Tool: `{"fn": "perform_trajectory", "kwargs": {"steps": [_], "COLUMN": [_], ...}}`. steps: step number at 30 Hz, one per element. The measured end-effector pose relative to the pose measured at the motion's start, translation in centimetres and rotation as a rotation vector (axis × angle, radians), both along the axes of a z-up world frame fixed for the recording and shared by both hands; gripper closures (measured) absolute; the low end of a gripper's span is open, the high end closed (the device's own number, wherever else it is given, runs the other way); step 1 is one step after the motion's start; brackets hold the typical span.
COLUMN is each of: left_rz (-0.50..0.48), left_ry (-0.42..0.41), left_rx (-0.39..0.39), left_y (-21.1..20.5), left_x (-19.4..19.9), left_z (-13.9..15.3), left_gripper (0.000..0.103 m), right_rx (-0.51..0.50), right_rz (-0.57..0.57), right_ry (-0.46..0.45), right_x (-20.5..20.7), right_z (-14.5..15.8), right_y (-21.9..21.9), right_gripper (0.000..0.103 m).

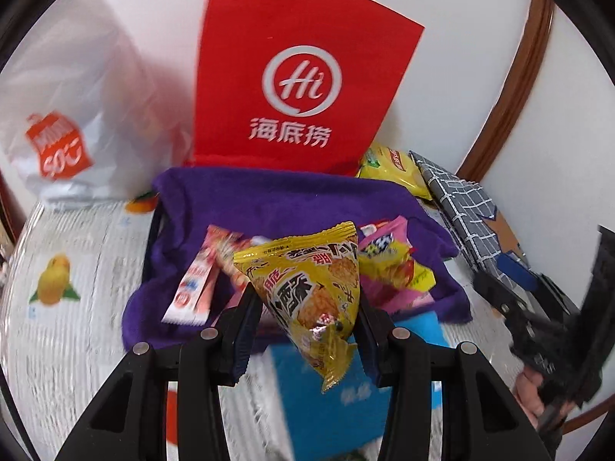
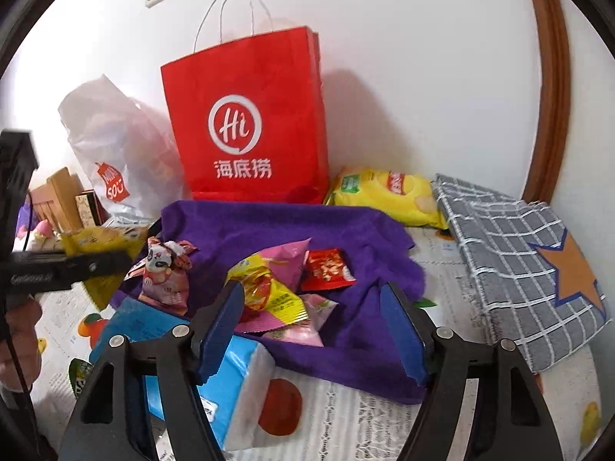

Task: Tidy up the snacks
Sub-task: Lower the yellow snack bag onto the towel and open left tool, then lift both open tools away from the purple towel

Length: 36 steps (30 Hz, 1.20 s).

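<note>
My left gripper is shut on a yellow snack packet and holds it above the near edge of a tray lined with a purple towel. The same packet shows at the left of the right wrist view. Several small snacks lie on the towel: a pink-and-white stick pack, a pink-and-yellow packet, a red packet and a panda packet. My right gripper is open and empty, above the towel's near edge.
A red paper bag stands against the wall behind the tray, with a white plastic bag to its left. A yellow chip bag and a grey checked box lie at the right. A blue tissue pack lies in front.
</note>
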State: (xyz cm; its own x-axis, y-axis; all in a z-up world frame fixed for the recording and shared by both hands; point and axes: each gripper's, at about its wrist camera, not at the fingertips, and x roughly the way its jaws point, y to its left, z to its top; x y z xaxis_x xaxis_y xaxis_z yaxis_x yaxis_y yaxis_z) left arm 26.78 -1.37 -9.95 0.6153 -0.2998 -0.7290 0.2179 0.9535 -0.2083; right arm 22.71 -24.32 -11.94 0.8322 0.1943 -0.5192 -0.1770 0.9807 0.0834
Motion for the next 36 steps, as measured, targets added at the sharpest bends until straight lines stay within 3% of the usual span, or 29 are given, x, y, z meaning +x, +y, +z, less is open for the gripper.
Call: {"fn": "perform_trajectory", "kwargs": {"steps": [4,17,21,22,28,36], "left_rz": [-0.019,-0.045,-0.035,-0.028,0.017,0.060], "left_ry": [0.019,0.120,0.108,0.098,0.041,-0.001], "left_rx": [0.027,0.085,0.084,0.091,0.140,0.183], "left_y": [-1.7,-4.0,-4.0,-3.9,-3.0,-0.8], "left_x": [2.1,6.6,6.9,6.9,5.6,0.8], "left_z": [-0.6,-4.0,-3.9,-3.7,-2.1,0.2], "left_gripper": [0.059,0.059,0.043,0.039,0.032,0.024], "right_rx": [0.007,-0.080,-0.091,-0.090,-0.085,-0.048], "right_rz": [0.004,0.038,0.048,0.045,0.047,0.017], "right_ry": [-0.036,0.024,0.009,-0.002,-0.009,0.026], "right_x": [-1.1,-0.8,-1.2,-1.4,-1.4,-2.0], "right_z": [0.3,-1.8,-1.8,-1.8,-1.7,-1.1], "right_y": [-0.7,0.2,0.7,0.8,0.8,0.3], "right_gripper": [0.030,0.030,0.030,0.030,0.030,0.028]}}
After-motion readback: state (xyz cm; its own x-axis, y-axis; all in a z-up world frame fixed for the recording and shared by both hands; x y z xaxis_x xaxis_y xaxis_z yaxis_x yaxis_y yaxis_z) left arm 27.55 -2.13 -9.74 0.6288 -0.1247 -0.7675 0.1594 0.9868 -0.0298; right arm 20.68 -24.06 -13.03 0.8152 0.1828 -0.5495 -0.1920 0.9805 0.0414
